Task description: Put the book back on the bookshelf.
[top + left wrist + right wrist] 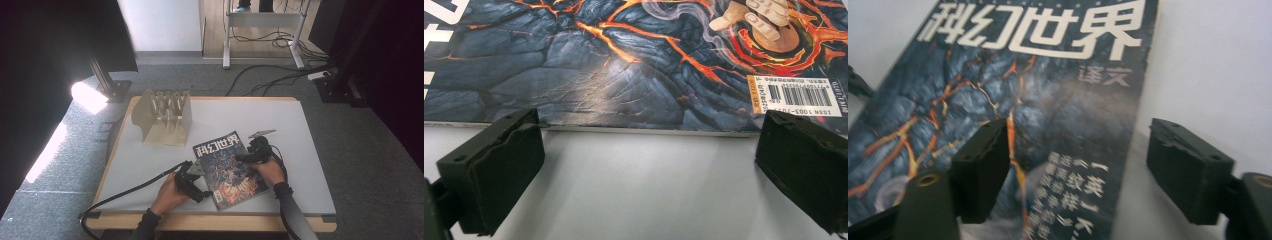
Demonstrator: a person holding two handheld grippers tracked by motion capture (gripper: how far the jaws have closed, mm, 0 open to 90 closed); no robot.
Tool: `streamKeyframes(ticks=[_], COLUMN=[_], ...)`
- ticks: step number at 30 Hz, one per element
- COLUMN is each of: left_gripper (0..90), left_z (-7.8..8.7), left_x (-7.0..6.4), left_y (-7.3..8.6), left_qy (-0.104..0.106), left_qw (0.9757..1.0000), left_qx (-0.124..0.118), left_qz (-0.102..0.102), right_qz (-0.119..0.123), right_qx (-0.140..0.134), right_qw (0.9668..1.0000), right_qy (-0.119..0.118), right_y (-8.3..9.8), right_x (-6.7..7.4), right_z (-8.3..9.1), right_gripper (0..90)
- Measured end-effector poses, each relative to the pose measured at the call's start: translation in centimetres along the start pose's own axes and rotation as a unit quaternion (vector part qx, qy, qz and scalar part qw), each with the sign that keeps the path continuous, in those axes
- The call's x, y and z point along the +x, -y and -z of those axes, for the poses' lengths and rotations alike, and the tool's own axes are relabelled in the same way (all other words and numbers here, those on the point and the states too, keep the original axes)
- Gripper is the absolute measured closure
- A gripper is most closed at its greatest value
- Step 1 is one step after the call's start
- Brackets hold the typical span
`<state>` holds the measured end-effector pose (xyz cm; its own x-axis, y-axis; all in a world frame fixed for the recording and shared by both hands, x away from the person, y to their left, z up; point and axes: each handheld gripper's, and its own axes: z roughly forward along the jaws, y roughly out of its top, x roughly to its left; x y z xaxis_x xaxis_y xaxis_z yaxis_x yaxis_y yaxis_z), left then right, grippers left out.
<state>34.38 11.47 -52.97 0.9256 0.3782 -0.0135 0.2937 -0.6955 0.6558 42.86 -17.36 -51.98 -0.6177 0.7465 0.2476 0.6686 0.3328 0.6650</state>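
Magazine (227, 167) edges run off both close-up views, and the right one is blurry. One magazine lies flat on the white counter (300, 130), near one wooden rack (162, 117). Two hand-held grippers: the left hand-held gripper (644, 150) gapes at its edge, the right hand-held gripper (1075, 170) gapes over its side, gripping nothing.
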Motion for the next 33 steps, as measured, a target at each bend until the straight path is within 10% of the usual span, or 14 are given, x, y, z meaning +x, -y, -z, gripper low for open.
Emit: streamKeyframes(ticks=[12, 33], left_gripper=[0.0, 0.0], left_z=[0.0, -0.1], left_x=[0.0, -0.1], left_y=[0.0, 0.0], left_qy=[0.000, -0.004], left_qw=[1.0000, 1.0000], left_qx=[-0.001, -0.001], left_qz=[0.003, 0.002], right_qz=[-0.074, -0.029], right_qx=[0.003, 0.013], right_qw=[0.9971, 0.9968], right_qy=[-0.021, -0.074], right_y=[0.4, -2.5], right_x=[-0.5, -0.9], right_z=[0.9, -0.6], right_gripper=[40.1, 56.3])
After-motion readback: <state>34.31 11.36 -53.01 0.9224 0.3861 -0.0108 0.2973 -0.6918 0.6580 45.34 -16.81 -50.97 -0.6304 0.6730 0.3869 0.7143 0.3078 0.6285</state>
